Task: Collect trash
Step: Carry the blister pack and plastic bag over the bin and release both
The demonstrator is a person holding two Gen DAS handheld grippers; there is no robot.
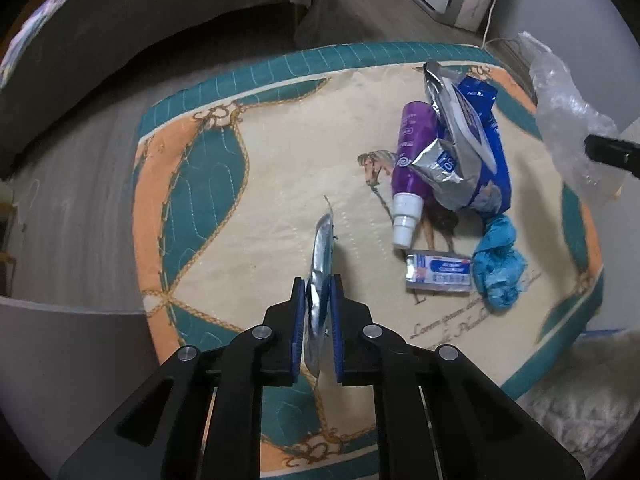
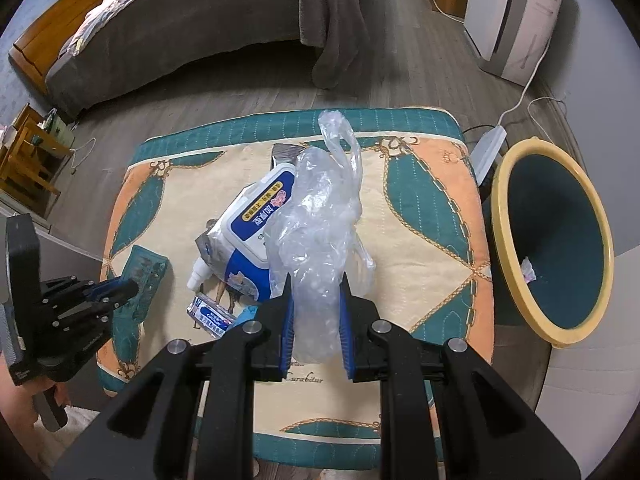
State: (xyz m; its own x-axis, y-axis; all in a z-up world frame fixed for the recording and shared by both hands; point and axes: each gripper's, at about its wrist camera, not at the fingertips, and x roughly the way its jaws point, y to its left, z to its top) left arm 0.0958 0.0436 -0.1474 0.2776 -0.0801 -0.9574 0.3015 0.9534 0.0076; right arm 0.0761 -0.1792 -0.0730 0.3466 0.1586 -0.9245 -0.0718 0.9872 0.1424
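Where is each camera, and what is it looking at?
Left wrist: sits on the left tool, looking along its fingers over the mat; the tool pinches a foil pack, and the right tool's tip shows.
Right wrist: sits on the right tool, facing the mat and bin; the tool grips a plastic bag, and the left tool shows.
Both see the wipes pack, bottle and small box.
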